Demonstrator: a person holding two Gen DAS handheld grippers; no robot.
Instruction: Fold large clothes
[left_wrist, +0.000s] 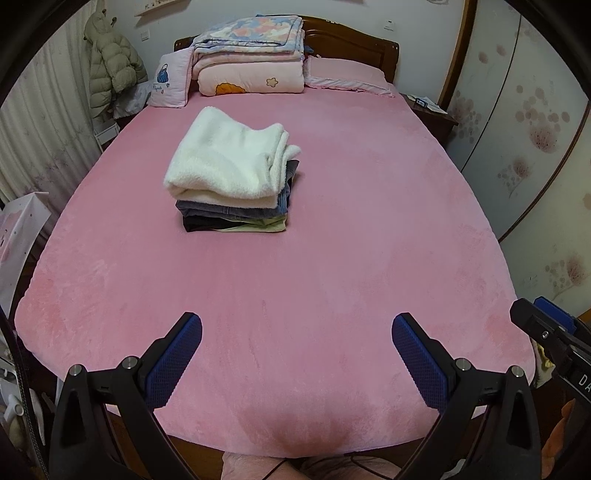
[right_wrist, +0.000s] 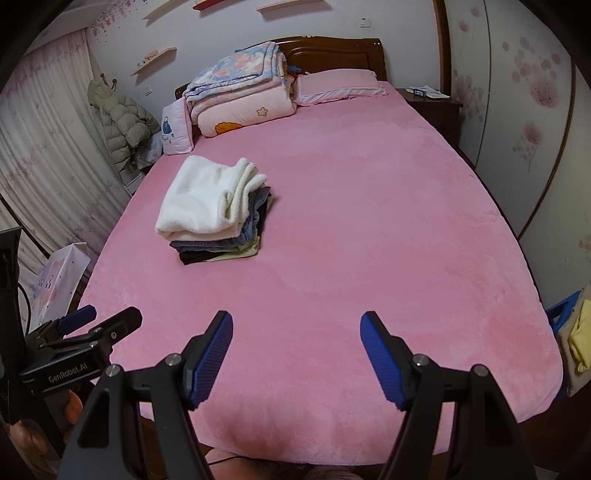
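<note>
Bedroom, pink plush bed (left_wrist: 332, 258) filling both views, wooden headboard (left_wrist: 354, 44) and folded quilts (left_wrist: 251, 62) at the far end, a puffer jacket (left_wrist: 110, 62) hanging at the left wall. The task's thing here is the stack of folded clothes (left_wrist: 232, 177): white fleece piece (left_wrist: 221, 158) on top, grey, black and pale green layers under it. It sits mid-bed, well ahead of both grippers and to the left of centre, long axis running roughly away from the cameras toward the headboard. Left gripper (left_wrist: 295, 343) looks the nearer one, stack is almost straight ahead of it; for the right gripper (right_wrist: 295, 343) the stack lies ahead and off to the left. Both hover over the near edge of the bed, well apart from the stack. Left jaws spread wide, nothing between the pads, touching nothing. Right jaws also spread wide, empty. Yellow fabric (right_wrist: 578, 339) at the right edge, off the bed, possibly the next garment, too cropped to tell.
</note>
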